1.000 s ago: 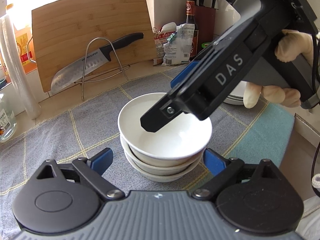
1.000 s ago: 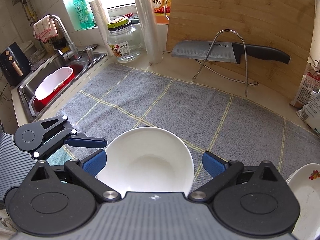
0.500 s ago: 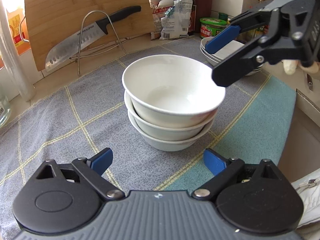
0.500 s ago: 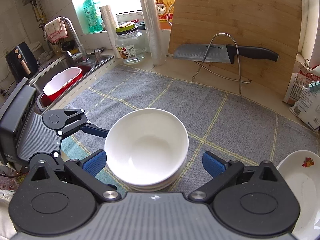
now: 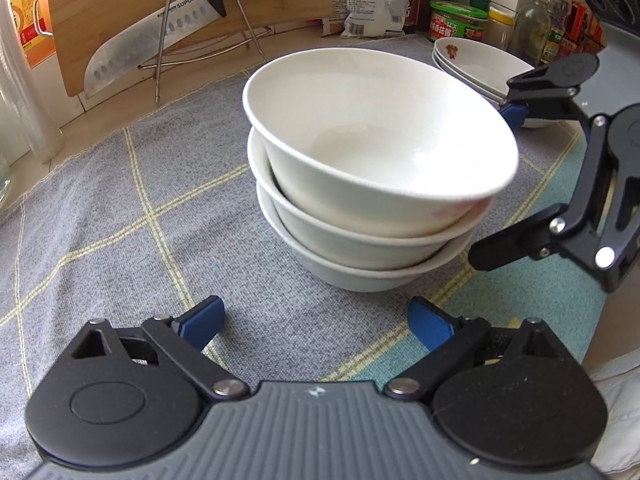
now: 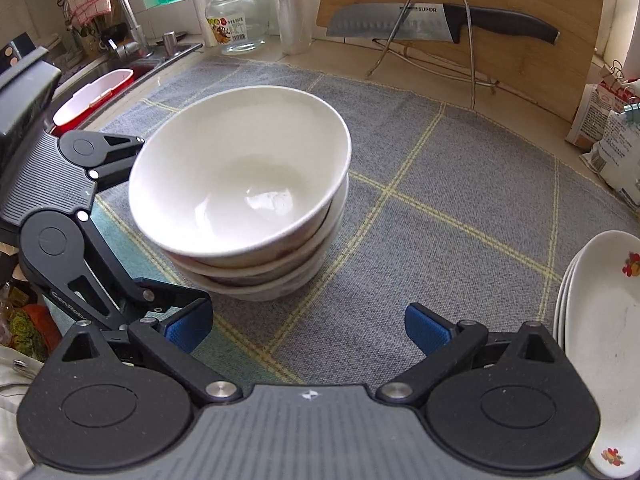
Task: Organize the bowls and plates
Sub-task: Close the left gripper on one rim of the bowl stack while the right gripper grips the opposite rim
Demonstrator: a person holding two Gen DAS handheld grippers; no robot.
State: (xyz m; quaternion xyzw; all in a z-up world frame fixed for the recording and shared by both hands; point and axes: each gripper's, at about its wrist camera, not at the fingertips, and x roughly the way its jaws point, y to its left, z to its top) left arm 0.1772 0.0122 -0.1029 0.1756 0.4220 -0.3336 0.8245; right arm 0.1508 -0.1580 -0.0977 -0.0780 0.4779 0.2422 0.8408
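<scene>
Both grippers have dropped lower and pulled back from the bowls since a second ago, when our right gripper reached over the top bowl. Now our left gripper (image 5: pixel 316 320) hangs spread wide and empty, just short of the stack of bowls (image 5: pixel 372 184), and our right gripper (image 6: pixel 308 326) is equally wide and empty on the stack's other side. Three white bowls sit nested on the gray cloth (image 5: pixel 120 208); the top bowl (image 6: pixel 240 168) tilts, its rim overhanging toward our left gripper. We see only the rims of the two lower bowls. The stack of plates (image 6: pixel 600 320) lies to the right, cut off by the edge of the right wrist view, and in the left view our right gripper covers part of it. Bare cloth stretches between the bowls and the knife (image 6: pixel 440 24) on its wire rack before the cutting board (image 6: pixel 520 52). The sink (image 6: pixel 92 92) lies well apart at the cloth's far left.
</scene>
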